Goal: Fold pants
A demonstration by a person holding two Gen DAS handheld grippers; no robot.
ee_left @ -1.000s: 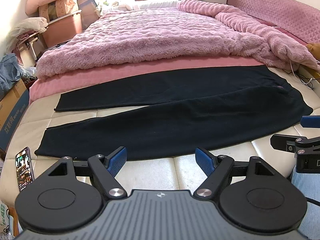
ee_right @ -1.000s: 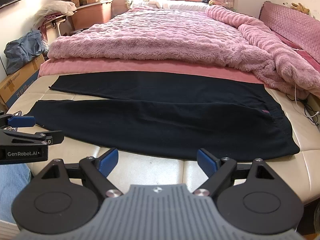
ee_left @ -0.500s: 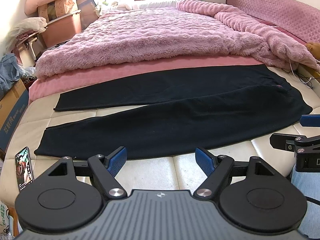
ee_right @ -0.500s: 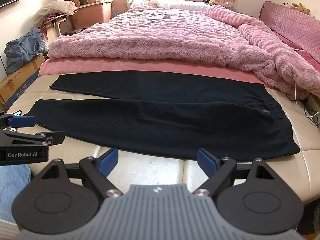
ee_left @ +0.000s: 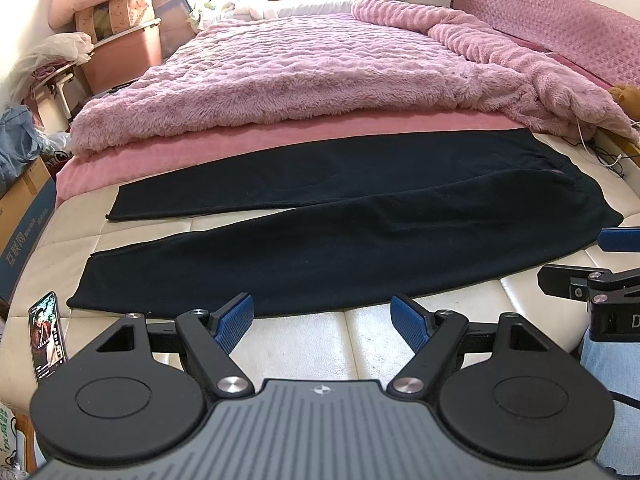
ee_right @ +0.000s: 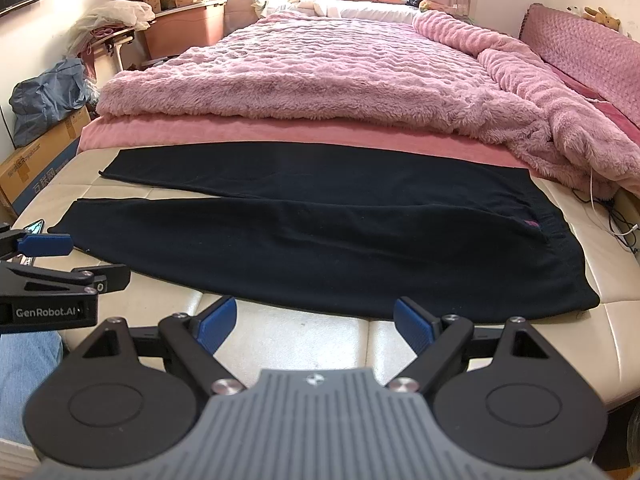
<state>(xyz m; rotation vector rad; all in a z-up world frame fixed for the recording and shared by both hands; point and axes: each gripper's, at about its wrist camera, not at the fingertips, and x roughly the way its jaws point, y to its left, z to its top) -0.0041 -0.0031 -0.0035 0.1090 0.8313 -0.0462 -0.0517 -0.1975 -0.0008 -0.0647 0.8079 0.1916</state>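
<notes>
The pants [ee_left: 360, 232] (black, both legs spread apart) are laid flat across the cream mattress [ee_left: 312, 340], just ahead of both grippers. The left gripper [ee_left: 322, 314] is held with its blue fingers wide apart and nothing between them; the right gripper [ee_right: 315, 318] is likewise spread and empty. A phone [ee_left: 47, 336] is seen left of the left gripper, a pink blanket [ee_right: 320, 80] beyond the pants.

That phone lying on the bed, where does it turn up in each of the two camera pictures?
Left wrist view: the phone lies at the far left edge, screen lit, just left of the near trouser leg's hem.
Right wrist view: only a sliver of it shows at the left edge, behind the left gripper.
Shared landmark: the black pants spread flat on the bed.
</notes>
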